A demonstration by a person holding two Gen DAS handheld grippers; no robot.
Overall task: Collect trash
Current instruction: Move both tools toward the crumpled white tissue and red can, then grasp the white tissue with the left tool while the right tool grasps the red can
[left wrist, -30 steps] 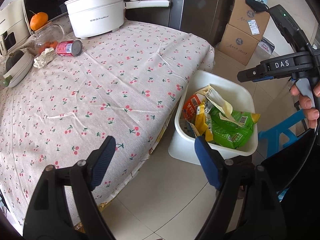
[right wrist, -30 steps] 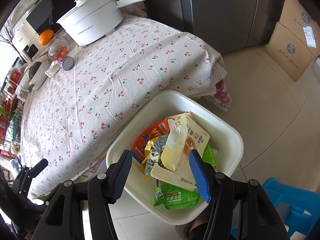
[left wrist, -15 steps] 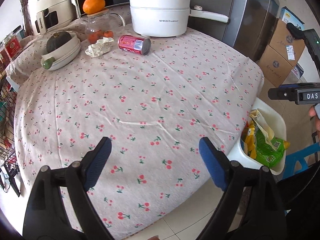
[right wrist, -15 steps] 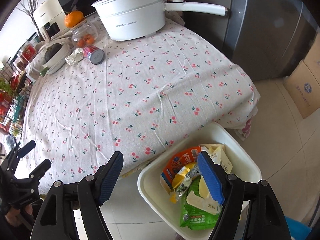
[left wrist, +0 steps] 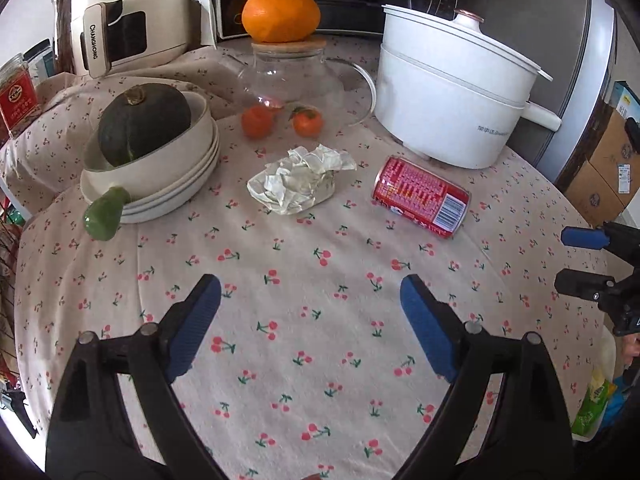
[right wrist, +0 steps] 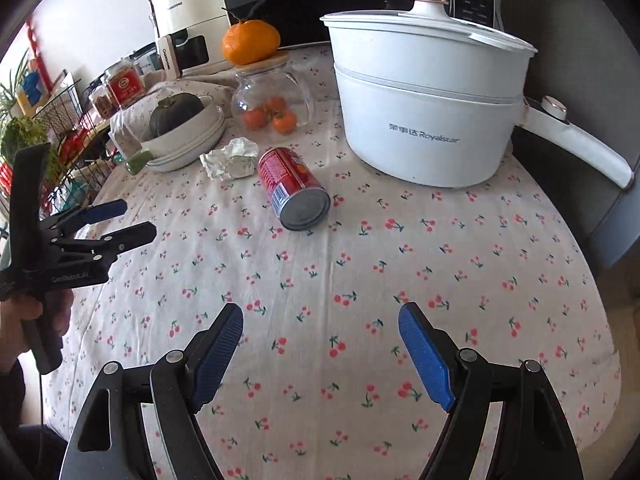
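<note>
A crumpled white paper [left wrist: 300,184] [right wrist: 230,158] and a red can [left wrist: 422,202] [right wrist: 292,186] on its side lie on the cherry-print tablecloth [left wrist: 320,360]. My left gripper [left wrist: 309,284] [right wrist: 138,218] hovers over the cloth short of the paper, open, with nothing between its blue pads. To its right, my right gripper [right wrist: 320,312] [left wrist: 564,260] is also open and empty, with the can ahead and slightly left. A sliver of the white trash bin [left wrist: 608,348] with a green wrapper [left wrist: 596,400] shows past the table's right edge.
Behind the trash stand a white lidded pot [right wrist: 424,112] with a long handle, a glass jug [left wrist: 292,72] holding tangerines with an orange on its lid, and stacked bowls [left wrist: 160,184] with a dark squash. An air fryer [left wrist: 132,16] and jars are at the back left.
Both grippers swung away from the bin on the floor to above the table. Their jaws opened wider. The can and the crumpled paper now lie close ahead.
</note>
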